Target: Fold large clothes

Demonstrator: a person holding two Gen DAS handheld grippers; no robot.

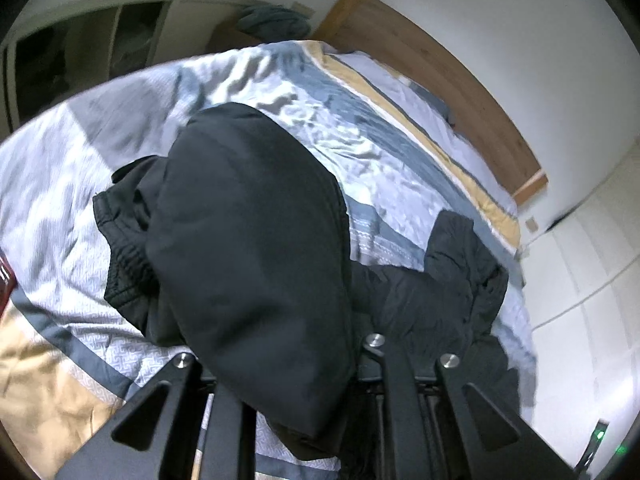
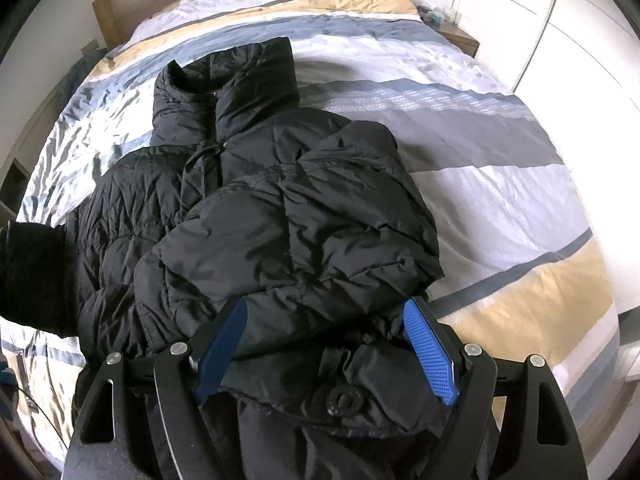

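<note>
Honestly, my left gripper (image 1: 304, 420) looks clamped on the black puffy quilted jacket's (image 2: 256, 216) sleeve (image 1: 248, 240) while my right gripper (image 2: 324, 352) gapes unclenched, so slippery fabric could slide free mid-fold.

Left claw (image 1: 296, 392) clamps black jacket (image 1: 248, 232) above bed (image 1: 360, 128).

Bedroom. A wide bed (image 2: 500, 184) filled most of both views, its cover striped in grey, white, blue and yellow and much creased. Wooden headboard (image 1: 432, 64) stood against a plain white wall (image 1: 520, 20). White panelled wardrobe doors (image 2: 560, 36) ran along one side, a small wooden bedside table (image 2: 460, 38) beside them. Open shelving (image 1: 80, 52) lay dim in the far corner. Daylight was soft and even.
</note>
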